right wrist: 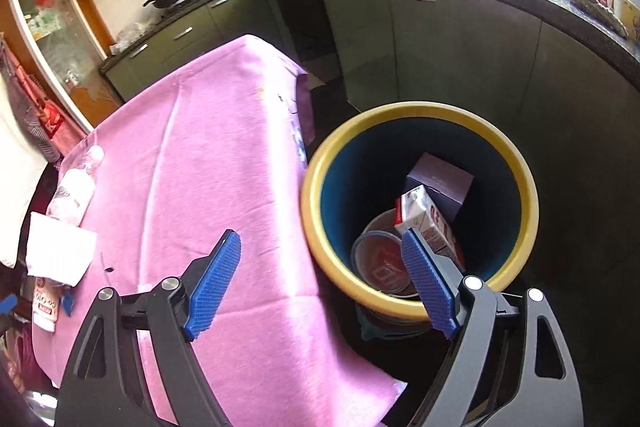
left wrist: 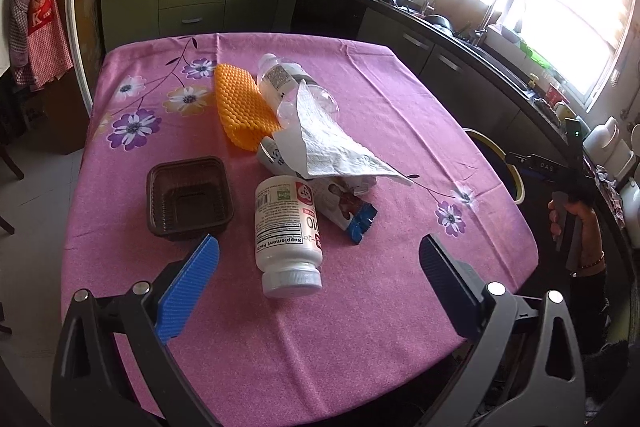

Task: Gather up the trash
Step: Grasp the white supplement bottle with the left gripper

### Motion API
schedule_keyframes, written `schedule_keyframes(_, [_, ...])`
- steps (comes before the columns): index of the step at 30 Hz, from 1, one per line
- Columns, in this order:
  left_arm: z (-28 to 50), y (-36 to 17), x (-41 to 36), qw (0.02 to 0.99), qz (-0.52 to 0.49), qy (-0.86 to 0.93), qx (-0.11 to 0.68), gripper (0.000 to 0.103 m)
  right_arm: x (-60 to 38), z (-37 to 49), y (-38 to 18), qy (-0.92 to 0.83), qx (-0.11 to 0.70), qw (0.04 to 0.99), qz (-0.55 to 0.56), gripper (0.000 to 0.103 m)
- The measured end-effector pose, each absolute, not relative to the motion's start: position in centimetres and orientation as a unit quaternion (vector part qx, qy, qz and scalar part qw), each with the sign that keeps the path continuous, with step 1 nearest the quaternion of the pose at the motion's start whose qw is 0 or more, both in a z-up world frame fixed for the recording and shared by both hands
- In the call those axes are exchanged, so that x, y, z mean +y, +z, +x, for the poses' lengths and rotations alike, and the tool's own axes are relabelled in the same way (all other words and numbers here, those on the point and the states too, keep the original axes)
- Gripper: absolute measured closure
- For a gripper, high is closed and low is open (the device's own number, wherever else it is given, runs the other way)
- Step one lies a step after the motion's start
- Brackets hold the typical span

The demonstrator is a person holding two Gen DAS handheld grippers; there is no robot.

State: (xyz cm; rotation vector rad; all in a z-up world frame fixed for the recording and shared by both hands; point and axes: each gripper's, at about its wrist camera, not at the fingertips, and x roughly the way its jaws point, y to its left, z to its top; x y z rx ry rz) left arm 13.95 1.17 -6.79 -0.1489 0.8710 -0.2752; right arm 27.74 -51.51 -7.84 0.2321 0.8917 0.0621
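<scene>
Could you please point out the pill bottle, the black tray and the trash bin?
pill bottle (left wrist: 286, 227), left wrist view, label.
black tray (left wrist: 189, 195), left wrist view, inside bottom.
trash bin (right wrist: 320, 247), right wrist view, yellow rim.

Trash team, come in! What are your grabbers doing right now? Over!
Left hand-held gripper open, empty, facing the supplement bottle. Right hand-held gripper open, empty, above the bin. Bin already holds cartons. Nothing in the way.
</scene>
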Motion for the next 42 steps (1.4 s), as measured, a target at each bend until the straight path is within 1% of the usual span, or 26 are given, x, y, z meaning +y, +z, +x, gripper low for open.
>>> schedule_keyframes(3, [14.6,-7.7,0.6,0.883,-0.08,-0.14,0.44,0.017,-50.3,27.3,-7.2,0.037,0.423,0.9,0.101,0.019])
schedule_keyframes(5, [14.9,-8.3,0.2,0.876,-0.084,-0.142,0.453,0.024,-49.7,27.0,-6.9,0.043,0.421,0.901,0.099,0.019])
schedule_keyframes(10, [16.2,-9.9,0.0,0.864,-0.09,-0.118,0.481,0.025,-49.1,26.7,-6.7,0.057,0.416,0.901,0.106,0.019])
schedule_keyframes(19, [18.5,-11.1,0.1,0.858,-0.071,-0.084,0.501,0.026,-49.2,27.0,-8.1,0.063,0.426,0.895,0.115,0.019])
schedule_keyframes(23, [19.6,-11.8,-0.2,0.853,-0.062,-0.079,0.512,0.034,-49.4,27.1,-8.6,0.064,0.43,0.893,0.118,0.019])
schedule_keyframes(27, [20.3,-12.2,-0.3,0.851,-0.055,-0.073,0.516,0.037,-49.6,27.0,-8.6,0.065,0.43,0.892,0.12,0.019])
schedule_keyframes(30, [20.7,-12.2,-0.3,0.852,-0.047,-0.067,0.517,0.041,-49.8,27.1,-8.8,0.065,0.431,0.892,0.122,0.019])
schedule_keyframes(32, [20.8,-12.2,-0.3,0.852,-0.04,-0.062,0.518,0.047,-49.7,27.2,-8.9,0.066,0.433,0.891,0.123,0.019])
schedule_keyframes(36, [20.8,-12.1,-0.1,0.852,-0.031,-0.06,0.52,0.049,-49.6,27.2,-9.0,0.068,0.436,0.889,0.125,0.018])
schedule_keyframes(40, [20.3,-12.1,-0.4,0.851,-0.023,-0.066,0.521,0.058,-49.4,27.2,-9.0,0.07,0.436,0.888,0.124,0.018])
schedule_keyframes(42, [19.9,-12.1,-0.7,0.85,-0.018,-0.072,0.521,0.058,-49.3,27.1,-9.0,0.071,0.437,0.888,0.123,0.018])
